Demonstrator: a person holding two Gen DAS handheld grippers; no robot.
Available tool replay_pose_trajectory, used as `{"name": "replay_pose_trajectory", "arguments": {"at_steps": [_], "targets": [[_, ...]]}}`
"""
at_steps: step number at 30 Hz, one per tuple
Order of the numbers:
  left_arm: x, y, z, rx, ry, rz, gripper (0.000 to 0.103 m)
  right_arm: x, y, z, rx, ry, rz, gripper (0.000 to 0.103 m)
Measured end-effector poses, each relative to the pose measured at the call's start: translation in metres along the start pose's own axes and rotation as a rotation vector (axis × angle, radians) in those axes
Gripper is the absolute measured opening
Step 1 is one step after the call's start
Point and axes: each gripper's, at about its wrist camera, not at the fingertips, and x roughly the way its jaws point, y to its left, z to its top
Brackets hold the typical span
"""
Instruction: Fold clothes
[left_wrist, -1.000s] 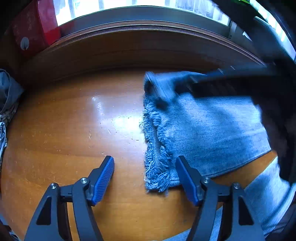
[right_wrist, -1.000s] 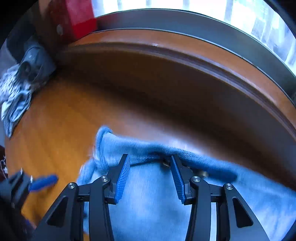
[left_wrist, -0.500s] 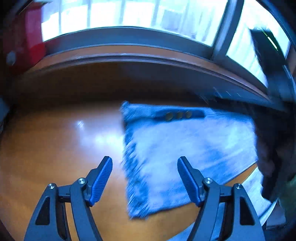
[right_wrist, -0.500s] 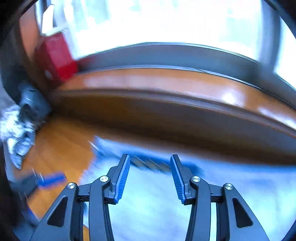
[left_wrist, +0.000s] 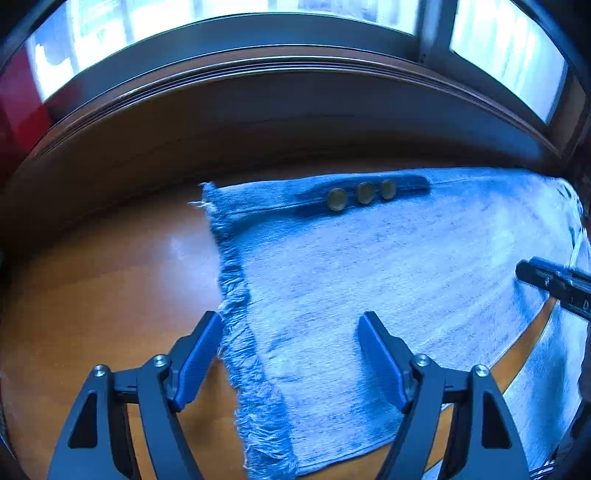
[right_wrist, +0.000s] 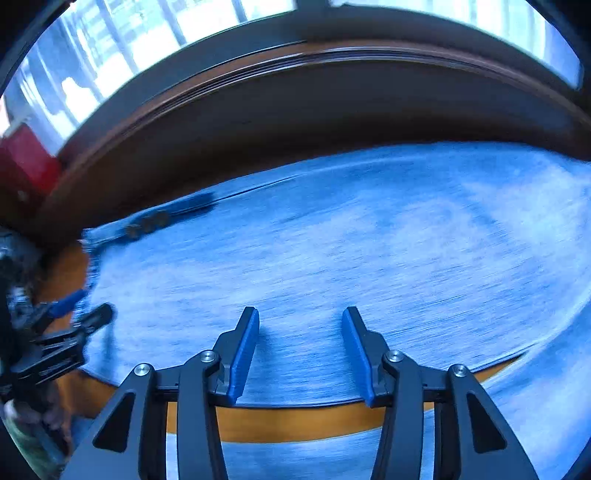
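faded blue denim garment (left_wrist: 388, 280) lay spread flat on the wooden tabletop (left_wrist: 110, 295), its frayed hem toward the left and three metal buttons (left_wrist: 364, 194) near the far edge. the left gripper (left_wrist: 290, 354) hovered over the hem with jaws released and empty; the right gripper (right_wrist: 299, 349) hung likewise spread above the cloth's near edge. the step looked like a pause between folds; the next move likely called for pinching an edge and carrying it across.
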Motion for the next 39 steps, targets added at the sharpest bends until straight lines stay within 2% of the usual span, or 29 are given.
{"name": "replay_pose_trajectory", "arguments": {"at_steps": [4, 6, 8, 12, 15, 19, 24, 28, 33, 39], "targets": [[0.001, 0.015, 0.003, -0.053, 0.019, 0.026, 0.079, 0.004, 0.016, -0.003, -0.095, 0.005, 0.026, 0.048], [0.001, 0.019, 0.005, -0.076, 0.032, 0.041, 0.077, 0.0, 0.014, -0.002, -0.081, 0.01, 0.083, 0.048], [-0.008, 0.019, 0.005, -0.091, 0.02, 0.058, 0.077, -0.012, 0.008, 0.0, -0.066, -0.021, 0.117, 0.048], [-0.042, 0.006, -0.001, -0.102, -0.031, -0.004, 0.077, -0.043, 0.019, 0.002, -0.094, -0.091, 0.094, 0.048], [-0.069, -0.022, -0.009, -0.059, -0.071, -0.032, 0.077, -0.052, 0.022, -0.008, -0.066, -0.121, 0.073, 0.048], [-0.079, -0.094, -0.009, 0.013, -0.096, -0.08, 0.077, -0.082, -0.022, -0.039, -0.005, -0.129, 0.06, 0.048], [-0.092, -0.19, -0.05, 0.102, -0.063, -0.169, 0.077, -0.119, -0.073, -0.086, 0.026, -0.144, 0.015, 0.048], [-0.088, -0.271, -0.075, 0.153, 0.003, -0.268, 0.077, -0.147, -0.115, -0.122, 0.082, -0.144, -0.014, 0.048], [-0.098, -0.343, -0.105, 0.223, 0.006, -0.277, 0.077, -0.179, -0.16, -0.158, 0.094, -0.152, -0.07, 0.048], [-0.108, -0.391, -0.128, 0.231, 0.046, -0.29, 0.077, -0.205, -0.218, -0.19, 0.133, -0.15, -0.101, 0.048]]}}
